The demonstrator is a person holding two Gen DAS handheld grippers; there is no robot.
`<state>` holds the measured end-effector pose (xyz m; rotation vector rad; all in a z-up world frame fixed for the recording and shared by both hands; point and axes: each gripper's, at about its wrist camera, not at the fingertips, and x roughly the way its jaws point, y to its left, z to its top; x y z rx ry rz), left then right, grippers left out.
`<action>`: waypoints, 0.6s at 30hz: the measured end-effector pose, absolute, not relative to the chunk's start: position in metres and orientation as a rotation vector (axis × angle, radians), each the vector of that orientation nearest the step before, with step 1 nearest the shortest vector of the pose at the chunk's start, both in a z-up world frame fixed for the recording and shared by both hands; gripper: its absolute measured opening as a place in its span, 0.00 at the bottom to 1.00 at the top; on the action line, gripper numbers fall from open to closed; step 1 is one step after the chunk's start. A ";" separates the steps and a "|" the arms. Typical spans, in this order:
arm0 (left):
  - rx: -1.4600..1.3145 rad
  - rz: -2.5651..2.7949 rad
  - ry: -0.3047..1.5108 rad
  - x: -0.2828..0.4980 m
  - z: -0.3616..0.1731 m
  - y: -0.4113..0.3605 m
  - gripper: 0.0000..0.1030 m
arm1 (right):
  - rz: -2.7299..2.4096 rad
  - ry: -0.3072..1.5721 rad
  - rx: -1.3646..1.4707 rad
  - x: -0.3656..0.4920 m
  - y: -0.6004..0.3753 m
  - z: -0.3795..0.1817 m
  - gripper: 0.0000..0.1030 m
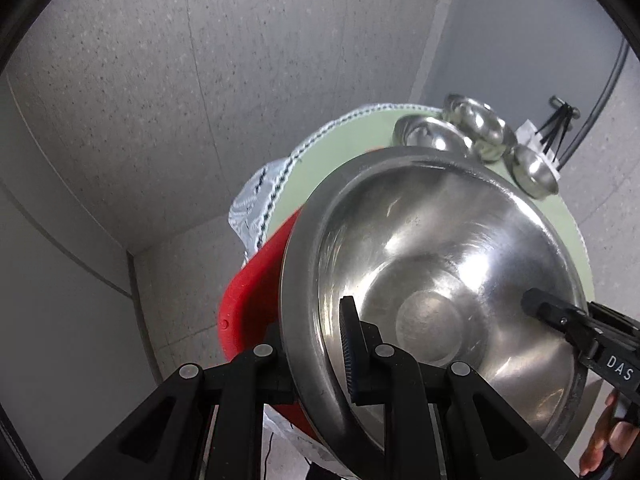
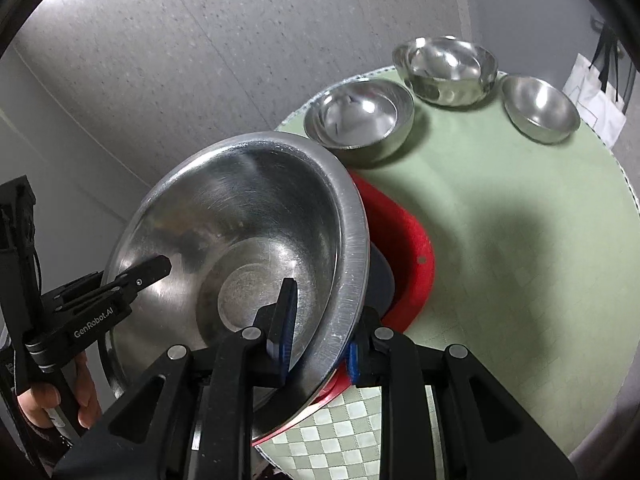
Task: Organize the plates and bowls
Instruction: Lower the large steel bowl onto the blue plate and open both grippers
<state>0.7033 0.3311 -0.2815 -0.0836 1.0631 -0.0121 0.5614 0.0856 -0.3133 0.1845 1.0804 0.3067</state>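
Observation:
A large steel bowl (image 1: 440,264) is held tilted over a red basin (image 1: 248,304) at the edge of the green round table (image 1: 320,168). My left gripper (image 1: 316,356) is shut on the bowl's rim, one finger inside, one outside. My right gripper (image 2: 320,336) is shut on the opposite rim of the large bowl (image 2: 248,232), above the red basin (image 2: 408,248). Each gripper shows in the other's view: the right one (image 1: 560,316) and the left one (image 2: 132,276). Three smaller steel bowls (image 2: 360,116) (image 2: 446,70) (image 2: 540,108) stand at the table's far side.
The table (image 2: 520,240) carries a green cloth with a checked trim. Grey walls stand close behind. A white bag (image 2: 596,96) hangs on the wall at the right. A dark object (image 2: 380,276) lies inside the red basin under the bowl.

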 end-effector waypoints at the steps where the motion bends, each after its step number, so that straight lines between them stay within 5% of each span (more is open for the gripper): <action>1: -0.085 -0.014 1.070 0.708 -0.286 0.333 0.13 | 0.299 1.082 0.178 0.564 0.087 -0.315 0.20; 18: -0.059 -0.009 1.108 0.721 -0.313 0.321 0.15 | 0.243 1.129 0.122 0.570 0.102 -0.337 0.25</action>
